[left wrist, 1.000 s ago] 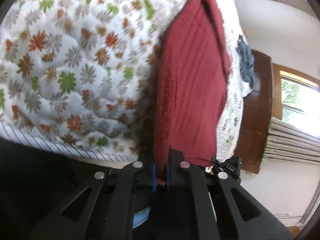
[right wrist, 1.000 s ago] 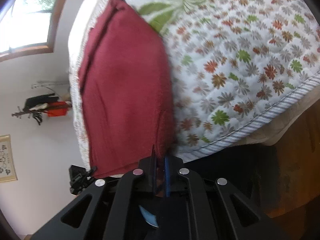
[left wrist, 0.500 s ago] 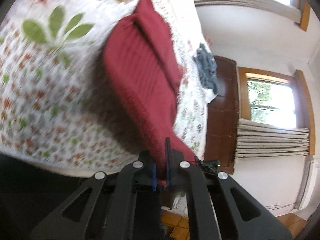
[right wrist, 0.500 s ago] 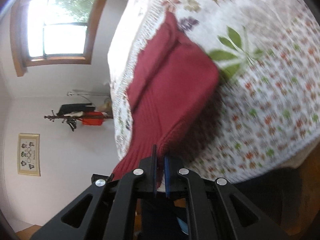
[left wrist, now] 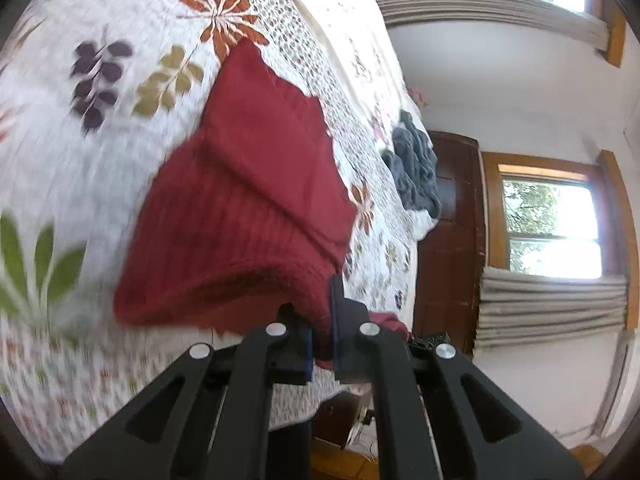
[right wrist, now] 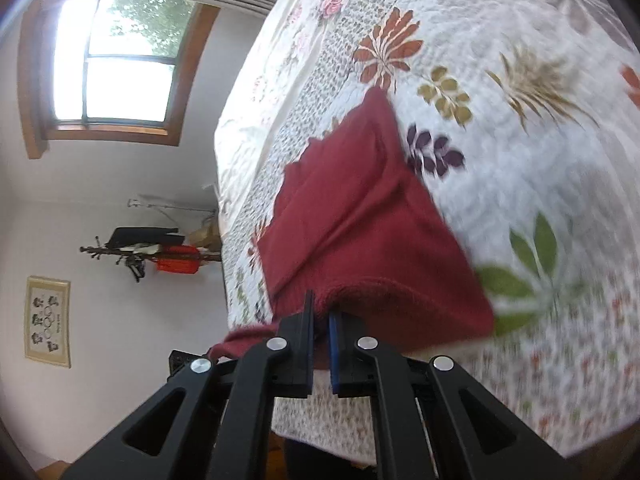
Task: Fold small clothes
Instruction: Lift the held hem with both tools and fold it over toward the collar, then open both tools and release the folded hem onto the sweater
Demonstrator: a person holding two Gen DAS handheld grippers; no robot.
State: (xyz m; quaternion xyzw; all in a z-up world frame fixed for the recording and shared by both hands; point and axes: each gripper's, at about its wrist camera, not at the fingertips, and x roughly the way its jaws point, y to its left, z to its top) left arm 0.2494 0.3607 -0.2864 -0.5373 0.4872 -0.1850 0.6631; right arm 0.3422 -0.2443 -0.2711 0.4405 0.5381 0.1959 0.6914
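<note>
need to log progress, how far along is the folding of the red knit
Done: the red knit already shows a layer doubled over along its length. In hand: left gripper and right gripper each pinch its near edge, lifted above the quilt. Left: lay that edge over and release. A dark garment lies unfolded farther off.

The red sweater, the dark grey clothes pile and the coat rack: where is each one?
red sweater (left wrist: 248, 200): left wrist view, on its ribbed middle.
dark grey clothes pile (left wrist: 416, 168): left wrist view, on the heap's centre.
coat rack (right wrist: 136, 254): right wrist view, on its pole beside the hanging things.
</note>
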